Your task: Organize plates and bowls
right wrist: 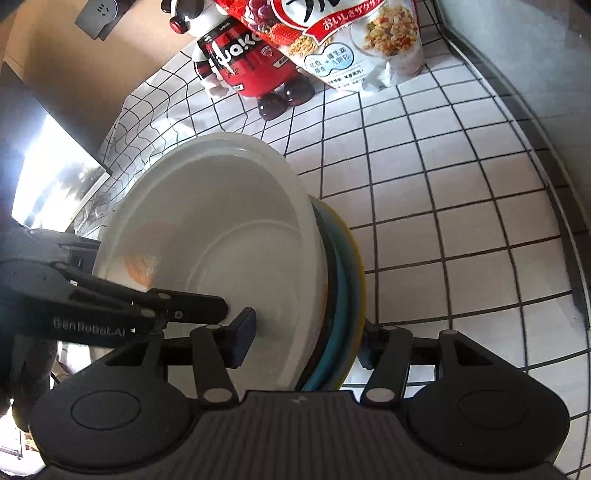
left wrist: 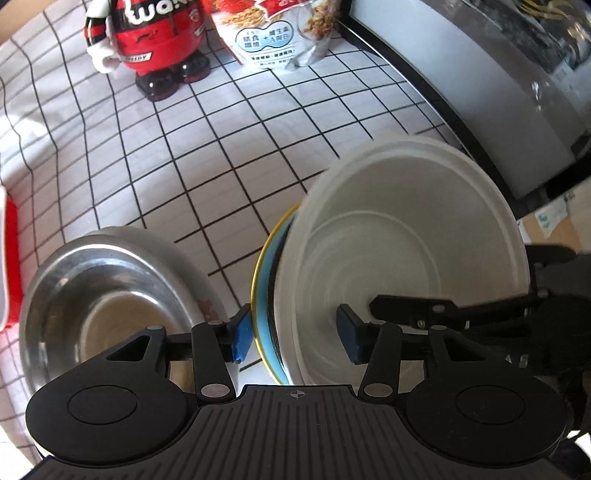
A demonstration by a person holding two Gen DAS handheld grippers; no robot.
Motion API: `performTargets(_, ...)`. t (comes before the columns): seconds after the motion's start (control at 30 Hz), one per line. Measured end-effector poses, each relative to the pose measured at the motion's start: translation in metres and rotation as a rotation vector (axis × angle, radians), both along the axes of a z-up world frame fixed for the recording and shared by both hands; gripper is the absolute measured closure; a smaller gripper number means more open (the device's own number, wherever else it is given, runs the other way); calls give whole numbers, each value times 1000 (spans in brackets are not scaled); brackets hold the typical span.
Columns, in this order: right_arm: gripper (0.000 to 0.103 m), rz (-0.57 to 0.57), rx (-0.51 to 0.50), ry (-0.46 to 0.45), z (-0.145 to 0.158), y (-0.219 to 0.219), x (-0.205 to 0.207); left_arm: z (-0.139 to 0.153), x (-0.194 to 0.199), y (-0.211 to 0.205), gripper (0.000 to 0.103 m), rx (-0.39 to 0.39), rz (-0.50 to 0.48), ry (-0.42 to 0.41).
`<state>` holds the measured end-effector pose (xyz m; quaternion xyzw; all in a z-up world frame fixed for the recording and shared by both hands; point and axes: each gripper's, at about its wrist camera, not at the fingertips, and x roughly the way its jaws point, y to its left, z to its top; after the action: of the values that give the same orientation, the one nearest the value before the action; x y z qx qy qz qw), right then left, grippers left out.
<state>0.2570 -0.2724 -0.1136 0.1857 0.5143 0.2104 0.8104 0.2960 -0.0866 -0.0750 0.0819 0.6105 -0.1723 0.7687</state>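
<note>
A stack of dishes stands on edge over the checked cloth: a white bowl (left wrist: 402, 236) nested in front of a blue plate with a yellow rim (left wrist: 264, 280). My left gripper (left wrist: 295, 338) straddles the stack's lower rim, its blue pads on either side. My right gripper (right wrist: 306, 341) straddles the same stack from the other side, one pad inside the white bowl (right wrist: 221, 229), the other behind the blue and yellow plates (right wrist: 351, 288). Both look shut on the stack. A steel bowl (left wrist: 110, 291) sits on the cloth left of my left gripper.
A red and black mascot figure (left wrist: 151, 44) and a cereal bag (left wrist: 273, 33) stand at the back of the cloth. A grey appliance (left wrist: 498, 92) lies along the right edge. A red and white container (left wrist: 7, 266) is at the far left.
</note>
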Motion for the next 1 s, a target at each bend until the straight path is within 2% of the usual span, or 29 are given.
performTargets(0.13,48,-7,-4,-13,1,-4,-2,-2,11,0,52,-38,51,32)
performTargets(0.3,51,-39,1,-11,-1,-13,-3,5,6,-7,52,-33,19,26)
performTargets(0.43,49,-59,12,-10,-1,-22,-4,18,-1,-7,52,-99,7,20)
performTargets(0.57,49,-78,26,-3,-3,-29,-6,20,-2,-12,52,-98,3,-4)
performTargets(0.83,55,-107,29,14,-5,-41,-9,23,2,-10,51,-120,22,22)
performTargets(0.93,55,-113,65,39,-8,-43,-9,15,7,-11,42,-97,37,43)
performTargets(1.0,56,-111,78,46,-10,-43,-9,7,11,-10,31,-117,48,84)
